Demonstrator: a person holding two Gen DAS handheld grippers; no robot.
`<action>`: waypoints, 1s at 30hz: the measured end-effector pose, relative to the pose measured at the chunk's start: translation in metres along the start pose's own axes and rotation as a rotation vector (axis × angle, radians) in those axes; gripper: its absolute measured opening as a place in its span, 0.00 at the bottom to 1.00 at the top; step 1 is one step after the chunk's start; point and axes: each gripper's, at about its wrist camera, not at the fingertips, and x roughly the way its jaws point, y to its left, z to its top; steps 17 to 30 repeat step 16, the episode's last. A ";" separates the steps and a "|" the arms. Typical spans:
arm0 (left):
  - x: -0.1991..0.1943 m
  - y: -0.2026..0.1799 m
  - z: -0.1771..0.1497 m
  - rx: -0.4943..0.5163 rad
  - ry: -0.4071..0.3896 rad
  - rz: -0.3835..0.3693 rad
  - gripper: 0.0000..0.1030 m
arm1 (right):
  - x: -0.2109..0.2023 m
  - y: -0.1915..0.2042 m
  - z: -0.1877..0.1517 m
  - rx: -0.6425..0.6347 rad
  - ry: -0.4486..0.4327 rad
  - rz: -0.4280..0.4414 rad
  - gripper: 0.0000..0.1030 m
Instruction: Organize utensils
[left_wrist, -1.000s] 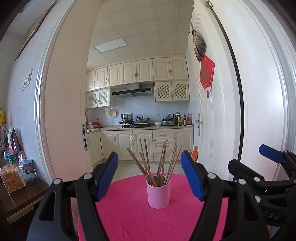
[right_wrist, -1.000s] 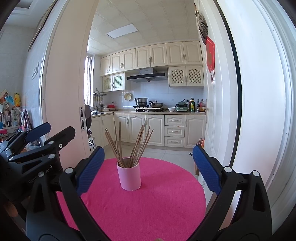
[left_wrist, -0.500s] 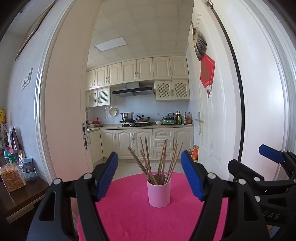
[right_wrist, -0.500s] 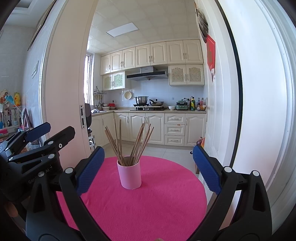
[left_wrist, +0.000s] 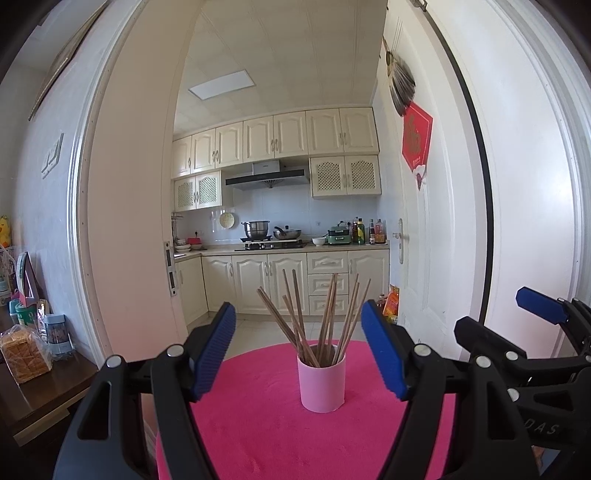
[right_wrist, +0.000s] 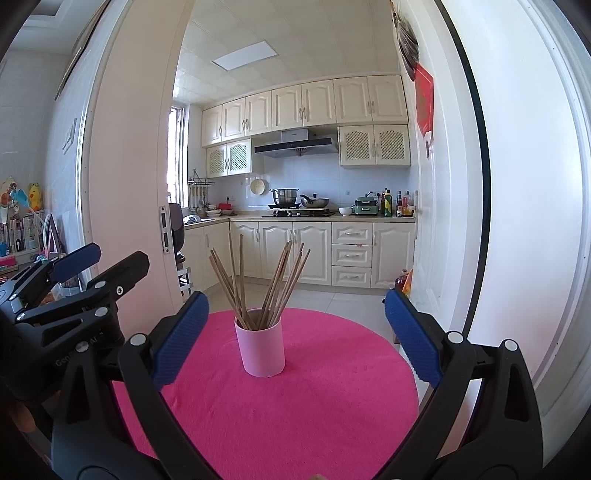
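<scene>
The pink cup (left_wrist: 322, 380) of chopsticks (left_wrist: 320, 317) stands on the pink table (right_wrist: 295, 398); both the left gripper (left_wrist: 298, 349) and the right gripper (right_wrist: 297, 332) are held wide apart, with nothing gripped; one stick should be pinched near its top and lifted straight up, so the cup is not tipped.

The left gripper (left_wrist: 298, 349) fills the lower part of its own view, its 2 blue pads spread wide with nothing clamped. The right gripper (right_wrist: 296, 334) does likewise in its view, jaws wide apart, gripping nothing.
</scene>
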 end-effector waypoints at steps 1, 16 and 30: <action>0.002 0.000 -0.001 0.000 0.004 0.001 0.67 | 0.002 0.000 -0.001 0.000 0.004 0.001 0.92; 0.050 0.011 -0.023 -0.009 0.104 0.013 0.67 | 0.054 0.000 -0.018 0.019 0.098 0.028 0.92; 0.050 0.011 -0.023 -0.009 0.104 0.013 0.67 | 0.054 0.000 -0.018 0.019 0.098 0.028 0.92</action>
